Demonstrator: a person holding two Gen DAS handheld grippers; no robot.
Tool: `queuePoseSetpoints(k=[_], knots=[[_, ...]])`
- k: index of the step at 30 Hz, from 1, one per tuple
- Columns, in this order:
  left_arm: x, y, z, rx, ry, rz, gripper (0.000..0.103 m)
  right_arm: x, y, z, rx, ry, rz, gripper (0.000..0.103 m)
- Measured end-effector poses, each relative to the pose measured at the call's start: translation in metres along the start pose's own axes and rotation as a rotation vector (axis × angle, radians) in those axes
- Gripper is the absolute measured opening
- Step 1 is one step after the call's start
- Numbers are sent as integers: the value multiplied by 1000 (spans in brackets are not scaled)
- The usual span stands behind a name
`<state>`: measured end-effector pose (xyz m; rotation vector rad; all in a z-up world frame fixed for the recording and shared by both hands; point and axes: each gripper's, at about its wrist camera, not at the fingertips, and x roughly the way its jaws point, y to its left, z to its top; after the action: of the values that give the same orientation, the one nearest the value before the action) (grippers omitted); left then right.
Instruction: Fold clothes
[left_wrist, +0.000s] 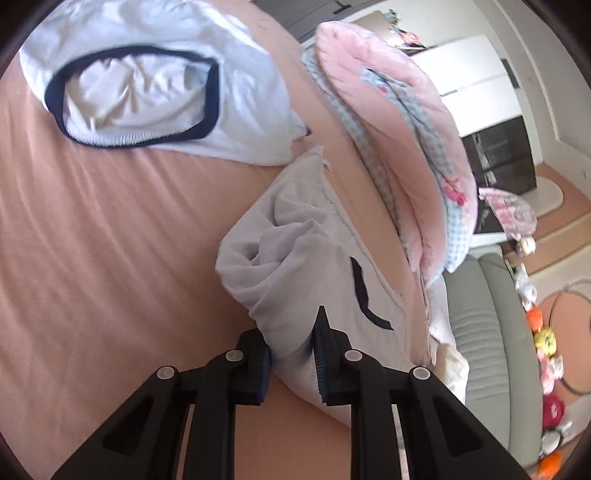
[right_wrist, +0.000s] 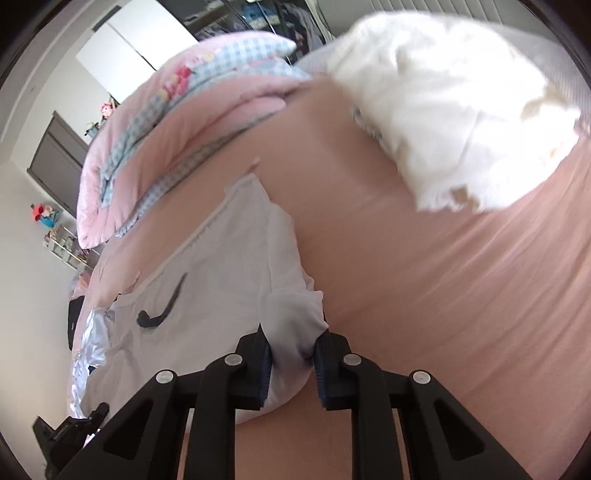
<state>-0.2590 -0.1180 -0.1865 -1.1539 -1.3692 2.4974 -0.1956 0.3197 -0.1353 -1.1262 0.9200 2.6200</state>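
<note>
White shirt (left_wrist: 295, 258) with dark swoosh mark, crumpled, lying on peach bedsheet (left_wrist: 110, 240) near pink quilt (left_wrist: 388, 110). Left gripper (left_wrist: 291, 354) pinching bunched edge; right gripper (right_wrist: 291, 354) pinching another fold. Shirt's lower part cut off behind fingers; second white garment (right_wrist: 443, 103) blurred.

Both tools are built the same, and they're all black. On the left gripper (left_wrist: 291, 354) two flat linkage bars run up each side like a scissor frame, each bar capped with a round silvery rivet, four of them in a row. Triangular cut-outs open the outer arms, long narrow slots split the inner ones. The fingers (left_wrist: 325, 358) end in chunky blocks, and there's a ribbed dark-blue pad on each inner face, fine teeth along the edge, one finger tapering to a point. The right gripper (right_wrist: 291, 362) shows the same matte black bars, same pale rivets, same blue ribbed pads (right_wrist: 266, 373). No cables showing, no lettering anywhere.
</note>
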Motion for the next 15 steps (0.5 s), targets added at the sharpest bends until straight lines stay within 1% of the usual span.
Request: queuePoseSetpoints(k=[2,4,8,10,12,13,14,15], knots=[[-14,-4,-9,31,22,-4,16,-16,4,-1,-27,-5,-4,16],[-29,-4,-20,36,52,-25,16,-30,3,-3,-31,7,3,16],[-64,-8,-49,84,111,-40,16,-62,-11,-16,-32,64,21,16],[-79,0,-65,92,125,-20,16,-78,-19,-24,-35,94,26,16],[-90,12,-79,84,145,8,17,-88,-31,-42,-50,133,7,17],[-91,21,-85,63,164,31,18,-91,-38,-51,-56,157,-8,21],[-92,30,-89,33,187,52,21,-91,-44,-60,-56,190,-28,23],[-94,39,-92,-8,216,69,23,-92,-51,-64,-45,220,-28,24]])
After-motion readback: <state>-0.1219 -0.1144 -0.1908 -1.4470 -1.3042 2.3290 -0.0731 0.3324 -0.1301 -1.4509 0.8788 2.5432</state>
